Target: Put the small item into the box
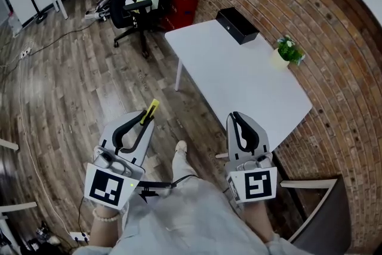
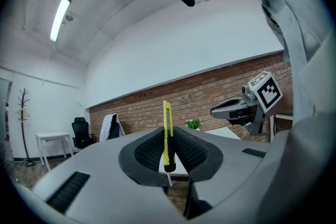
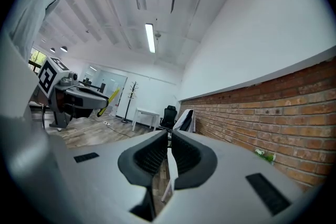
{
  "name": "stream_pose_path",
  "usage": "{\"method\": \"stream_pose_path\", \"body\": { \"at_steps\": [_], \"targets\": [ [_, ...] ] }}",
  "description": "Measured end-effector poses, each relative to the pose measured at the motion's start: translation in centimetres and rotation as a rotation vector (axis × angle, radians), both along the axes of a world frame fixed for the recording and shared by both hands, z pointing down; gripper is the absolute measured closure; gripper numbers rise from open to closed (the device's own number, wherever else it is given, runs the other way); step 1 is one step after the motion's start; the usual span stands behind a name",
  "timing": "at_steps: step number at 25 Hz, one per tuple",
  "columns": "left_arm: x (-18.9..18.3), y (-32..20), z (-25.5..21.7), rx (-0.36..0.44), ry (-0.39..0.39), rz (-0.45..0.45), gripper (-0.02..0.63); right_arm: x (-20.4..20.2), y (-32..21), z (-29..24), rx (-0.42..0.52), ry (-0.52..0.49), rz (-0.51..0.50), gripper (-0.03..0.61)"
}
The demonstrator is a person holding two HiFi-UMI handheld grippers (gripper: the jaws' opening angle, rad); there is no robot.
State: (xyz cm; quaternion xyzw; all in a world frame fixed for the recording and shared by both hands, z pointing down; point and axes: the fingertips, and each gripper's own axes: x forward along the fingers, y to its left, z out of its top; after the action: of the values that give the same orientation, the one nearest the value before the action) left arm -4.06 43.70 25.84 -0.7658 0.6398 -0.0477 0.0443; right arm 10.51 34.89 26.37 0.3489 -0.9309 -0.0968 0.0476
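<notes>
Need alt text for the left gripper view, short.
The left hand-held gripper is shut on a yellow utility knife, held upright. Behind it are a brick wall, a white table with a small potted plant, and, at right, the right hand-held gripper.

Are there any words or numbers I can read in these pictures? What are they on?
None: no words or numbers can be read anywhere.
Left marker on the left tool: black-and-white squares, a pattern, not letters.
Right marker on the right tool: the same kind of pattern.
Yellow knife in the left tool: no print shows.
Black box on the white table: no label shows.
</notes>
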Motion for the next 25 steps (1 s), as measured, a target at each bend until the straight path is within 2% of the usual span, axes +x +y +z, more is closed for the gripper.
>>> {"method": "stream_pose_path", "body": {
  "at_steps": [14, 18, 25],
  "targets": [
    [-1.9, -13.7, -0.7, 0.007, -0.012, 0.023, 0.546, -1.9, -13.3, 0.3, -0.021, 0.036, 0.004, 0.525],
    [-2.6, -17.9, -1.0, 0.004, -0.01, 0.03, 0.546, -2.8, -17.6, -0.2, -0.022, -0.002, 0.011, 0.525],
    [-4.1, -24.5, -1.2, -0.006, -0.017, 0.033, 0.546, -4.3, -24.2, 0.7, -0.054, 0.007, 0.006, 0.525]
  ]
}}
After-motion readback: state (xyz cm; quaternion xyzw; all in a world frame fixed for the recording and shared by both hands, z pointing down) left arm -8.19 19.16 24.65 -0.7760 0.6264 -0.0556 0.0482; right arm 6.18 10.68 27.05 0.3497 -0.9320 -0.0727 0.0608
